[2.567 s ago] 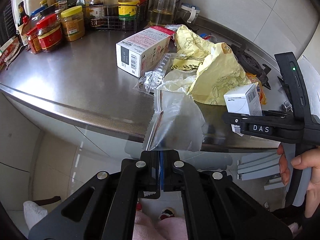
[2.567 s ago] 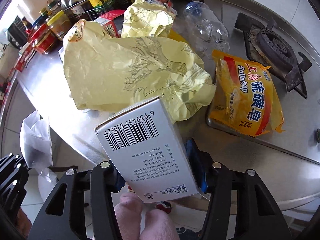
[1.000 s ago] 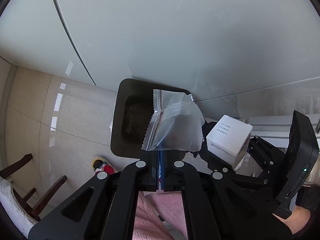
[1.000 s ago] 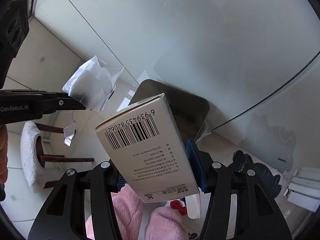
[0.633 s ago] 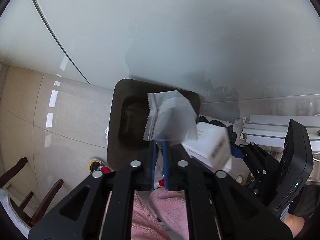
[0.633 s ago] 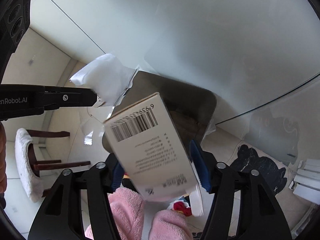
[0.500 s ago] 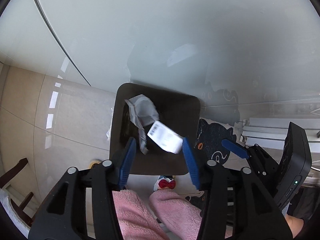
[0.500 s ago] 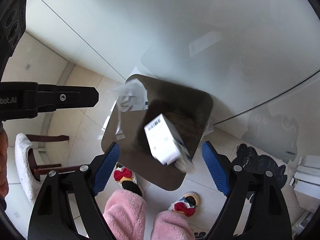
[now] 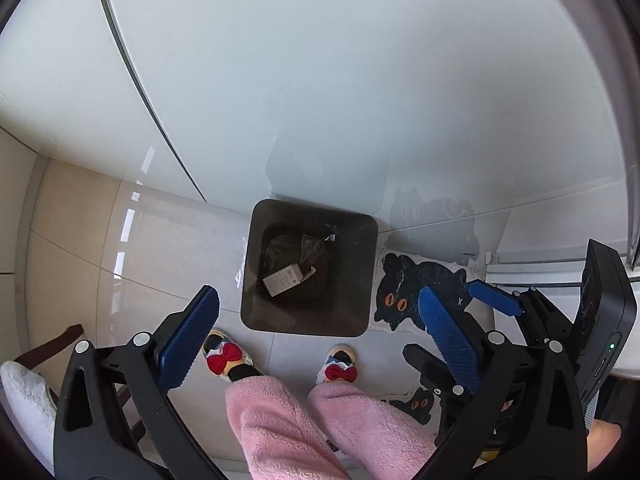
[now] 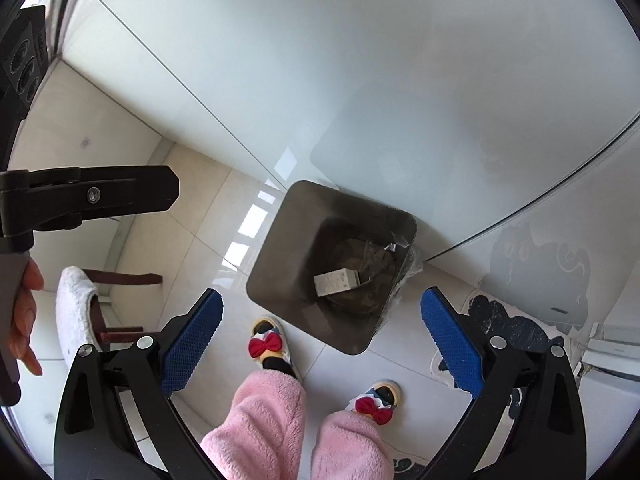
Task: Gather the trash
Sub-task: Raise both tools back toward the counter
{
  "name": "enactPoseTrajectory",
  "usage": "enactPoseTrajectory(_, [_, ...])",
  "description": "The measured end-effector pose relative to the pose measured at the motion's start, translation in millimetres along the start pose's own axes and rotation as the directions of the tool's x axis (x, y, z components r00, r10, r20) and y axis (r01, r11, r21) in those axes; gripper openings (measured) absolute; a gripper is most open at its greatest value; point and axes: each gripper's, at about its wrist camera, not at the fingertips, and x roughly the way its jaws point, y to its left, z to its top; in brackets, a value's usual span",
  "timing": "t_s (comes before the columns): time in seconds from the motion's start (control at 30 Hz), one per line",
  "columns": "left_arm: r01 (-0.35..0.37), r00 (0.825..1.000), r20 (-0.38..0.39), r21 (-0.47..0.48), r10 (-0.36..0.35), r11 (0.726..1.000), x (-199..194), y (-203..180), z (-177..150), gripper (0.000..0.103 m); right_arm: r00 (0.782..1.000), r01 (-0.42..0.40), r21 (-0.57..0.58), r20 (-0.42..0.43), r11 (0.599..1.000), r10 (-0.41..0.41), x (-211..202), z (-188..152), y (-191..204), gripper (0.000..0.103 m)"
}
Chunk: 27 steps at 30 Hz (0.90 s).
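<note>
Both sets of jaws are spread wide and hold nothing. The left gripper (image 9: 316, 332) hangs over the bin (image 9: 256, 280), which stands on the floor just ahead of and between its jaws. The right gripper (image 10: 320, 330) frames the same bin from above. Inside the bin, the box (image 9: 283, 279) lies flat on the bottom, and the clear bag (image 9: 312, 246) lies just beyond it. Below the jaws are two slippers (image 9: 222, 354).

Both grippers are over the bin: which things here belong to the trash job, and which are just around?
Job:
trash bin
white box inside it
clear plastic bag inside it
left gripper, open
right gripper, open

Just around:
cat floor mat
chair
</note>
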Motion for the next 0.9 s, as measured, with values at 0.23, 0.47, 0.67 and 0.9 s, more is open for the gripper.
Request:
enactPoseTrajectory(0.23, [-0.020, 0.985, 0.169, 0.054, 0.011, 0.998, -112.5, -33.4, -2.3, 0.095, 0.984, -0.045, 0.003, 0.172, 0.999, 0.044, -123.5, 7.9, 18.0, 0.100])
enactPoseTrajectory(0.47, [-0.037, 0.926, 0.376, 0.155, -0.024, 0.987, -203.4, -66.1, 11.8, 0.095, 0.900, 0.002, -0.038, 0.436, 0.999, 0.015, -234.8, 22.9, 29.1, 0.100])
enactPoseTrajectory(0.67, [-0.099, 0.880, 0.473, 0.243, -0.029, 0.965, -247.9, -89.3, 38.0, 0.095, 0.846, 0.046, 0.035, 0.529, 0.998, -0.057, -272.0, 46.9, 16.0, 0.100])
enactPoseTrajectory(0.9, [-0.101, 0.870, 0.488, 0.310, -0.067, 0.945, -270.9, -98.4, 75.4, 0.094, 0.830, 0.040, 0.167, 0.543, 0.985, -0.126, -296.5, 81.6, -3.3, 0.100])
